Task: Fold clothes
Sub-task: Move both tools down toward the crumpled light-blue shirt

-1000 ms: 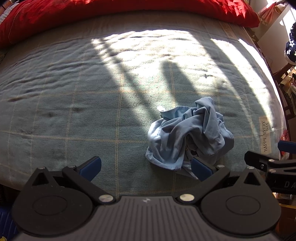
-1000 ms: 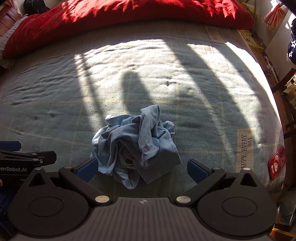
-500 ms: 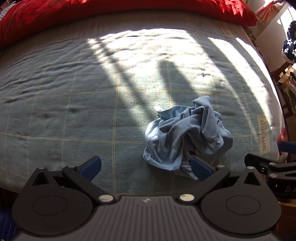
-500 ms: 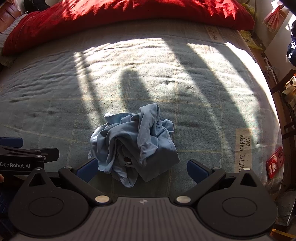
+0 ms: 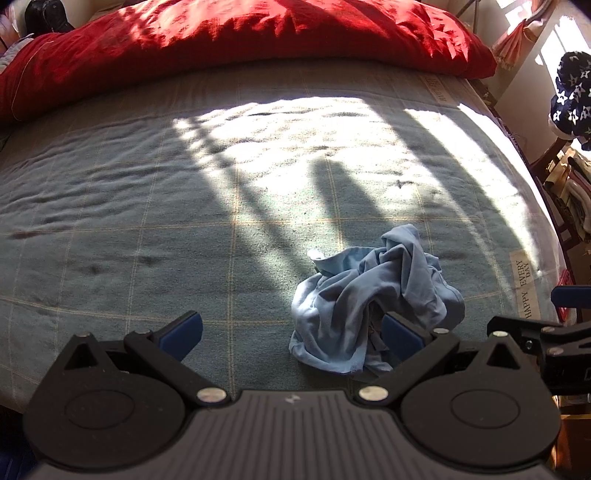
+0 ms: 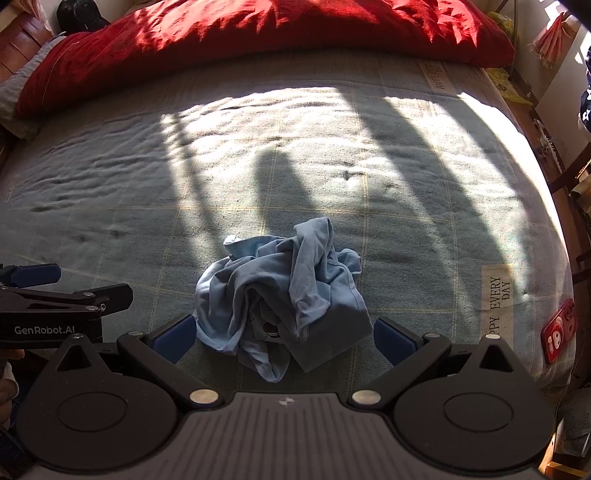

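Note:
A light blue garment (image 5: 373, 299) lies crumpled in a heap near the front edge of the bed (image 5: 147, 206). In the right wrist view the same garment (image 6: 280, 291) sits straight ahead between the spread fingers. My left gripper (image 5: 291, 334) is open and empty, with the heap in front of its right finger (image 5: 400, 334). My right gripper (image 6: 282, 336) is open, low over the heap's near edge, holding nothing. The left gripper (image 6: 55, 295) shows from the side at the left of the right wrist view.
A grey-green checked blanket (image 6: 369, 155) covers the bed, with a red duvet (image 6: 258, 33) bunched along the far side. A red phone (image 6: 559, 330) lies near the bed's right edge. Furniture and clothes (image 5: 570, 96) stand to the right of the bed.
Both grippers have tilted up and eased back slightly, so more of the red duvet shows. The garment has not moved and both grippers stay open.

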Tool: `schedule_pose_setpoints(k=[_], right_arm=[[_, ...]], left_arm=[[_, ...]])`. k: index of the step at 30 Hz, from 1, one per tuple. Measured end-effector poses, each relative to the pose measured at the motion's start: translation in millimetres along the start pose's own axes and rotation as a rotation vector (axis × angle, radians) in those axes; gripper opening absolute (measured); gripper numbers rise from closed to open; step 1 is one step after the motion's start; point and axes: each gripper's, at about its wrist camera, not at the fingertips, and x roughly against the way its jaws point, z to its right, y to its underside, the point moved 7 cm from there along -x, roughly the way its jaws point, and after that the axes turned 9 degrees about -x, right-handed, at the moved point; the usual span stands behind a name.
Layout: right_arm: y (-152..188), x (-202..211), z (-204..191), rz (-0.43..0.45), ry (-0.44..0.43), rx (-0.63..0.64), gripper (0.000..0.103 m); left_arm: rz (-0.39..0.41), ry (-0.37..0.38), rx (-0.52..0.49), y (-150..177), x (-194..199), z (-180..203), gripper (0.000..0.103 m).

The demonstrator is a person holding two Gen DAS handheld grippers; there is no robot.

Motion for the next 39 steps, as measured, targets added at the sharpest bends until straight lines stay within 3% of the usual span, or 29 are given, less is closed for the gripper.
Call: schedule_pose_setpoints(k=[7, 11, 15, 19, 22, 28, 36, 39], right_arm=[[-2.7, 15.2, 4.4, 0.109, -0.075, -0.003, 0.103], [-2.3, 26.4, -3.1, 0.199, -0.158, 0.099, 0.103], [8.0, 12.6, -7.1, 0.14, -0.139, 0.194, 0.103], [15.2, -3.8, 3.4, 0.063, -0.137, 0.1, 0.103], [20.1, -10.4, 4.7, 0.047, -0.145, 0.09, 0.103], [30.6, -25.0, -2.3, -0.027, -0.159, 0.157, 0.092], [33.8, -61.5, 5.2, -0.127, -0.219, 0.181, 0.092], [37.6, -83.8, 11.2, -0.177, -0.246, 0.204, 0.092]], left_arm=[[0.07, 0.039, -0.036, -0.7, -11.8, 4.4, 0.102], [0.145, 0.084, -0.065, 4.1, -19.6, 7.0, 0.102], [0.161, 0.117, -0.077, 9.4, -28.6, 9.8, 0.102], [0.169, 0.115, -0.081, 14.7, -34.3, 9.2, 0.102], [0.133, 0.11, -0.097, 21.1, -41.7, 8.7, 0.102], [0.063, 0.092, -0.146, 37.0, -59.6, 12.5, 0.101], [0.014, 0.055, -0.188, 57.4, -83.1, 21.4, 0.101], [-0.04, 0.05, -0.163, 71.1, -99.4, 26.5, 0.101]])
